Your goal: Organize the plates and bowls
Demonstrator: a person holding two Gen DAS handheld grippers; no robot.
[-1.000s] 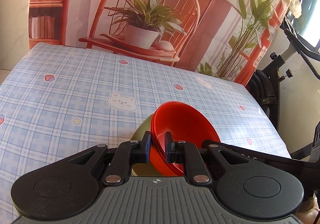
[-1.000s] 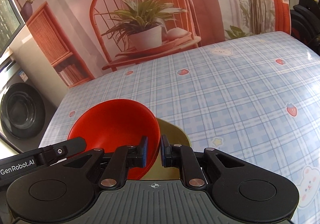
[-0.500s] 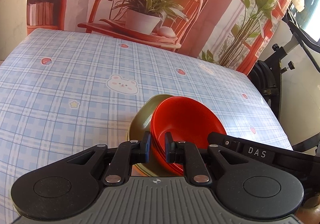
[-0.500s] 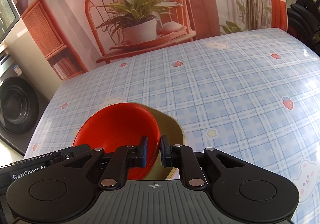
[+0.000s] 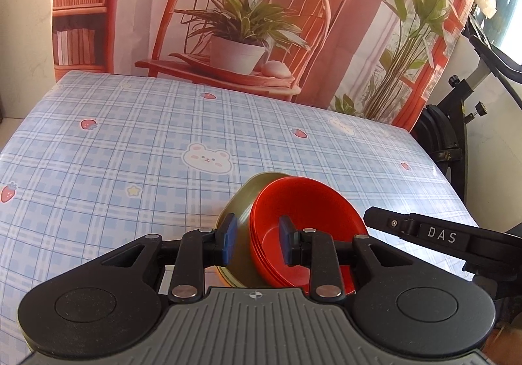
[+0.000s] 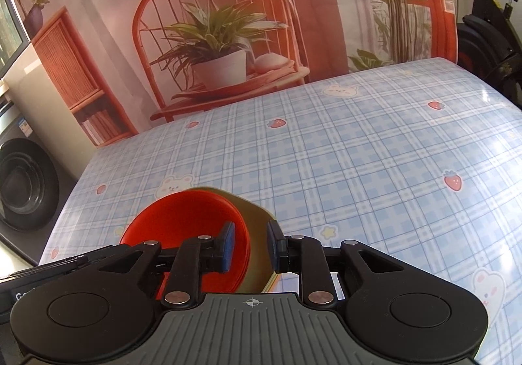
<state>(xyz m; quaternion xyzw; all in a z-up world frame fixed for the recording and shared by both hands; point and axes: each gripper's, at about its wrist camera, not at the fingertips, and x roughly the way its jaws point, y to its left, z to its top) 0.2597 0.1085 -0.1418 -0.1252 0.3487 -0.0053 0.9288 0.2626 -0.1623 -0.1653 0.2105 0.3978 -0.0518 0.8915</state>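
Observation:
A stack of red bowls (image 5: 306,218) sits inside an olive-green bowl (image 5: 241,208) near the front edge of the table. My left gripper (image 5: 256,242) is open, its fingers straddling the left rims of both bowls without pressing them. In the right wrist view the red bowls (image 6: 189,221) and the olive bowl (image 6: 257,218) show again. My right gripper (image 6: 249,249) is open, its fingers straddling the right rims. The right gripper's body (image 5: 456,237) shows at the right of the left wrist view.
The table (image 5: 130,149) wears a blue checked cloth with bears and strawberries. A printed backdrop of a chair and plant (image 5: 241,38) hangs behind it. An exercise bike (image 5: 456,123) stands at the right; a washing machine (image 6: 23,189) stands at the left.
Both grippers have opened and let go of the bowl rims. The stacked bowls have come down to rest on the table.

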